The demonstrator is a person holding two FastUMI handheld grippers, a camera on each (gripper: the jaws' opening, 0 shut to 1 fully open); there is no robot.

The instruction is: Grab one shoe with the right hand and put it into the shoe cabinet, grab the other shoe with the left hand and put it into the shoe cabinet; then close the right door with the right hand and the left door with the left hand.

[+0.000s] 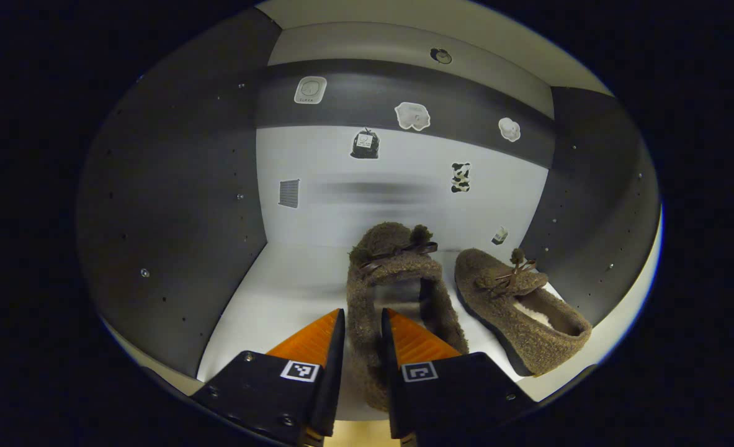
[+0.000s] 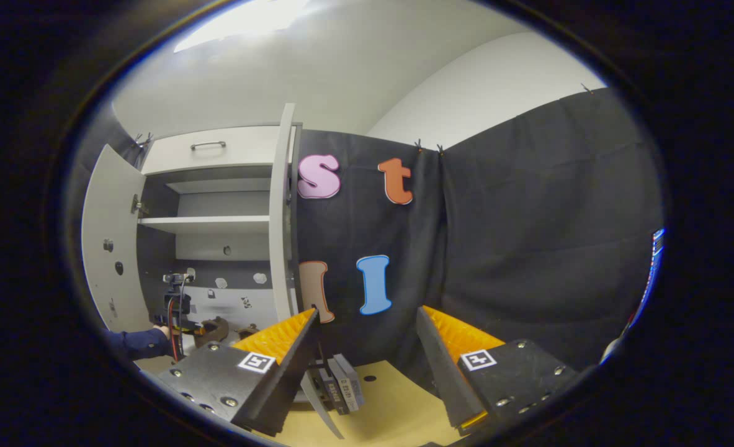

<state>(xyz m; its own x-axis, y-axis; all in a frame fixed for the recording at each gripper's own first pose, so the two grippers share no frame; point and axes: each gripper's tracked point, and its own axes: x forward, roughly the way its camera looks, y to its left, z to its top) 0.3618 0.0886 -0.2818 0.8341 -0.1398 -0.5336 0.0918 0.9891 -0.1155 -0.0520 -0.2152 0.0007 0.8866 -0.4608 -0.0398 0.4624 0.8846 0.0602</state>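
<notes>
Fingers (image 1: 332, 347) of the left gripper (image 1: 363, 347) pinching the side wall of one fuzzy brown slipper (image 1: 398, 273) inside the shoe cabinet (image 1: 174, 205), hiding its heel. Second slipper (image 1: 519, 310) lying just beside, rightward. Stickers (image 1: 412, 116) dotting the back panel, print unreadable. Right gripper (image 2: 367, 347) gaping, holding nothing, facing the open right door (image 2: 280, 217).

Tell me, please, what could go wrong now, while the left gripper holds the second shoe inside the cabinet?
1. The left gripper grips the held shoe by its side wall, close to the other shoe; pushing further could knock that one.
2. The heel of the other shoe lies near the shelf's front edge, so the door may catch it.
3. Both doors stand open; the right gripper is open and away from them.
</notes>
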